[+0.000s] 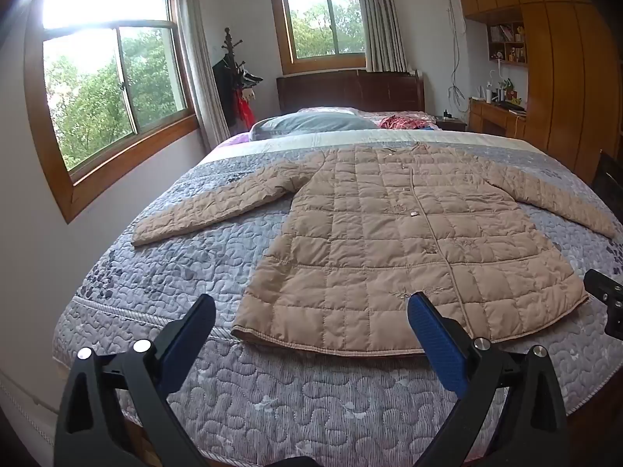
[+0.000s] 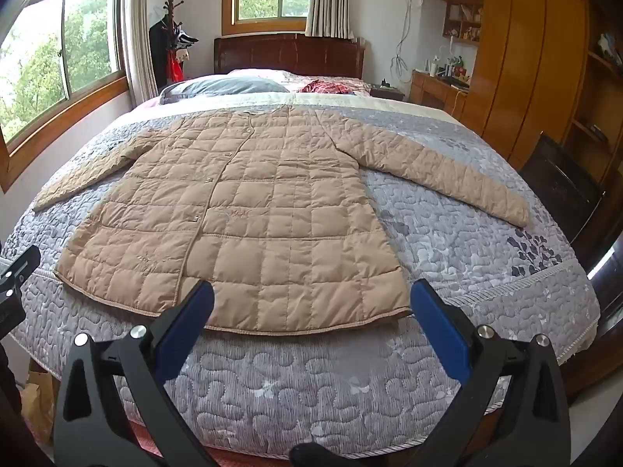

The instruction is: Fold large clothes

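A long tan quilted coat [image 1: 389, 241] lies flat and front-up on the bed, both sleeves spread out, hem toward me. It also shows in the right wrist view [image 2: 249, 210]. My left gripper [image 1: 311, 311] is open and empty, hovering above the foot of the bed just short of the left part of the hem. My right gripper [image 2: 311, 295] is open and empty, hovering just short of the right part of the hem. The right gripper's edge shows in the left wrist view [image 1: 607, 299]; the left gripper's edge shows in the right wrist view [image 2: 15, 272].
The bed has a grey-lilac quilted cover [image 1: 272, 401]. Pillows [image 1: 311, 122] and a red garment [image 1: 401, 121] lie near the dark headboard [image 1: 350, 89]. A coat stand [image 1: 233, 78] stands by the left windows. A wooden wardrobe and desk [image 2: 525, 58] stand at the right.
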The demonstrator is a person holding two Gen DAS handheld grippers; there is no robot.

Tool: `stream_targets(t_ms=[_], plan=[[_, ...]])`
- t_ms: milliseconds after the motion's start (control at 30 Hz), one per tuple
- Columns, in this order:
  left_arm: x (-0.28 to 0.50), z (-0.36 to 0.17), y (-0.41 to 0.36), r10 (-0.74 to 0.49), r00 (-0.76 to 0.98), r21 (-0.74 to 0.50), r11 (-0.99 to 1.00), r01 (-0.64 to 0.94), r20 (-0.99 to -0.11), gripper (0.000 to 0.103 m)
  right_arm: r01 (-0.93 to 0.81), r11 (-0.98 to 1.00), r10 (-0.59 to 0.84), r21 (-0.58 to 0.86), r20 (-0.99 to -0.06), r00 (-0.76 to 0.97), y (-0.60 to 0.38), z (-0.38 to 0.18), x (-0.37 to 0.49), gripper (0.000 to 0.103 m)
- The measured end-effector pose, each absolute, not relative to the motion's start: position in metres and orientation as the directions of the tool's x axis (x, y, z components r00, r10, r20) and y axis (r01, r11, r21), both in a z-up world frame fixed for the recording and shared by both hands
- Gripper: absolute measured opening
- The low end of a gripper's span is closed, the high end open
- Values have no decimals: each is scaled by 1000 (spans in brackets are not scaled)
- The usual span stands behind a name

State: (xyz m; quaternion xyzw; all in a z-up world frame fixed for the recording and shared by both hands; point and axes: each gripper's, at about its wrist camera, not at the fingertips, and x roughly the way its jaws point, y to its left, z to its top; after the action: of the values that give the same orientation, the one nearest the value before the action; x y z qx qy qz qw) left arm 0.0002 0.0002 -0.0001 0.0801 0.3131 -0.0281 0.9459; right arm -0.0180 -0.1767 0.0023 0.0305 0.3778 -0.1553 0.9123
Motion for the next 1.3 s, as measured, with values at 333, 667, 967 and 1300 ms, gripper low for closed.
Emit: stream_targets(t_ms=[333, 667, 967, 1300], plan=[[0, 0, 0, -4, 802, 133, 986, 104, -597, 99, 305, 950, -260, -64, -704, 661, -179, -1, -17, 100], [0, -4, 0, -3, 803, 137, 985, 105, -596, 99, 303, 951, -256, -62, -705, 662, -179, 0, -18, 100], [0, -4, 0, -2, 803, 139, 985, 105, -596, 99, 307, 950, -259, -62, -708, 657, -178, -2, -16, 100], [0, -3, 0, -1, 803, 140, 984, 106, -596, 99, 307, 950, -259, -62, -708, 657, -178, -3, -15, 100]])
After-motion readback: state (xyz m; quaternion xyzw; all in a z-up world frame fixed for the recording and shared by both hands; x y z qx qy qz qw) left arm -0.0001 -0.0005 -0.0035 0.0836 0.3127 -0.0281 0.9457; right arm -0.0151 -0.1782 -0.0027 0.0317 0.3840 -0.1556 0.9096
